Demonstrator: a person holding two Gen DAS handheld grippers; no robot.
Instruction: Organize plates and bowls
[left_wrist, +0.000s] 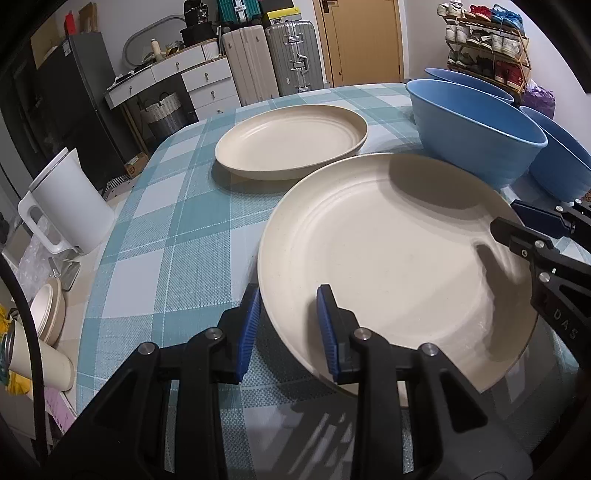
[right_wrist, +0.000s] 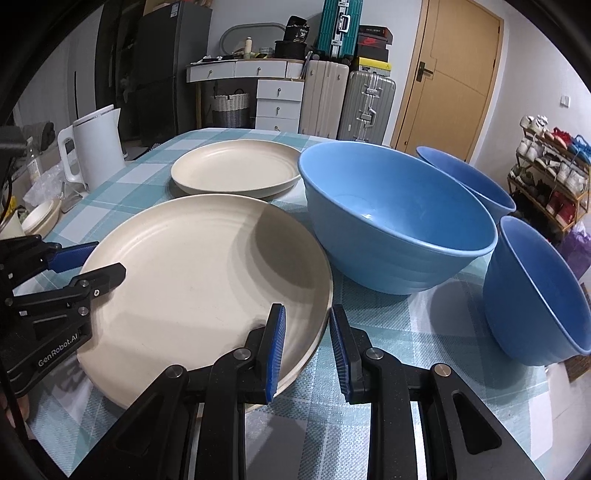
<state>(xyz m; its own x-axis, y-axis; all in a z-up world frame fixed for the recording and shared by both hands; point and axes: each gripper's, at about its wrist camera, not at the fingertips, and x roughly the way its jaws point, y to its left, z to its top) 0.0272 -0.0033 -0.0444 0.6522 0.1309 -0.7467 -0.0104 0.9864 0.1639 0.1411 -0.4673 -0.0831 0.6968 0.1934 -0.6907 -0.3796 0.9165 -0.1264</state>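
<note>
A cream plate (left_wrist: 391, 251) lies near me on the checked tablecloth; it also shows in the right wrist view (right_wrist: 199, 284). My left gripper (left_wrist: 286, 328) is open, its jaws straddling the plate's left rim. My right gripper (right_wrist: 304, 347) is open, its jaws straddling the plate's right rim; it shows in the left wrist view (left_wrist: 517, 221). The left gripper shows in the right wrist view (right_wrist: 96, 260). A second cream plate (left_wrist: 291, 142) (right_wrist: 236, 170) lies farther back. Three blue bowls stand on the right: a large one (right_wrist: 395, 218) (left_wrist: 476, 133), one behind (right_wrist: 465, 177), one at the right edge (right_wrist: 535, 291).
A white kettle (left_wrist: 70, 203) (right_wrist: 96, 147) stands off the table's left side, with small cream bowls (left_wrist: 50, 314) and a cup (left_wrist: 40, 363) below it. Suitcases (right_wrist: 347, 99), drawers and a door stand behind. A shoe rack (right_wrist: 550, 173) is at right.
</note>
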